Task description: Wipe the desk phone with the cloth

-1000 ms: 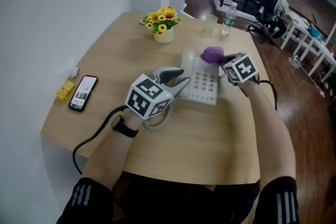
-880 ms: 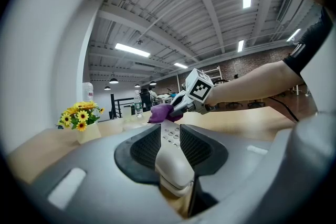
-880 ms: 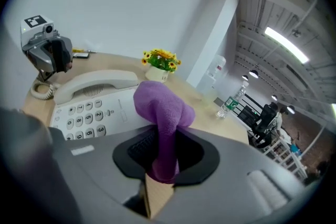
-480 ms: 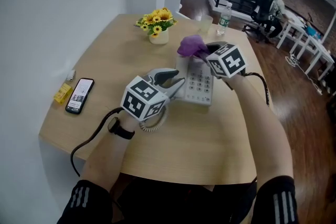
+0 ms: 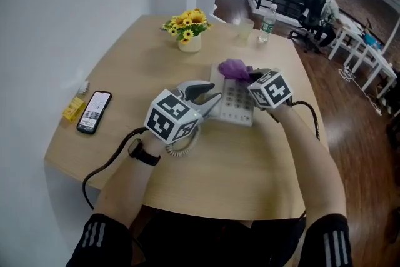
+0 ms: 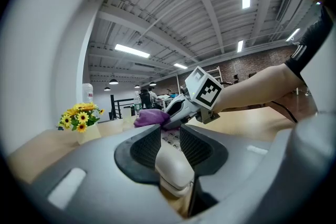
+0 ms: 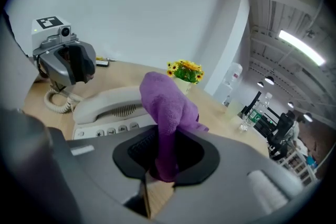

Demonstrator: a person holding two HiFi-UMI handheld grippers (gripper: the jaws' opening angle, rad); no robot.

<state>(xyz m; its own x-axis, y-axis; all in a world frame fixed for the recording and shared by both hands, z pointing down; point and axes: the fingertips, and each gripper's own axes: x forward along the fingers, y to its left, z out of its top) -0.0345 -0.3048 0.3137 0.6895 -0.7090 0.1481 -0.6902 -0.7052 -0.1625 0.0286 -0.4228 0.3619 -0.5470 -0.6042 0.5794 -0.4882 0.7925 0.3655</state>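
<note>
left claw [image 6: 170,140] clamped on the white handset [image 6: 174,166], which lies on the desk phone [image 5: 240,105] mid-bench [image 5: 237,166]. right claw [image 7: 167,162] pinches the purple cloth [image 7: 168,105] at the phone's far end, above the keypad; cannot tell if it touches. flower pot [image 5: 187,40] beyond.

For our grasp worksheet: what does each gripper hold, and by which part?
Left gripper: phone handset, at its cord end. Right gripper: purple cloth, by one bunched end.

A wooden table [image 5: 137,65] carries a phone [image 5: 237,103] at centre. Flowers [image 5: 187,28] stand at 12 o'clock, cup [image 5: 244,28] and bottle [image 5: 266,23] at 1, mobile [image 5: 94,112] at 9.
</note>
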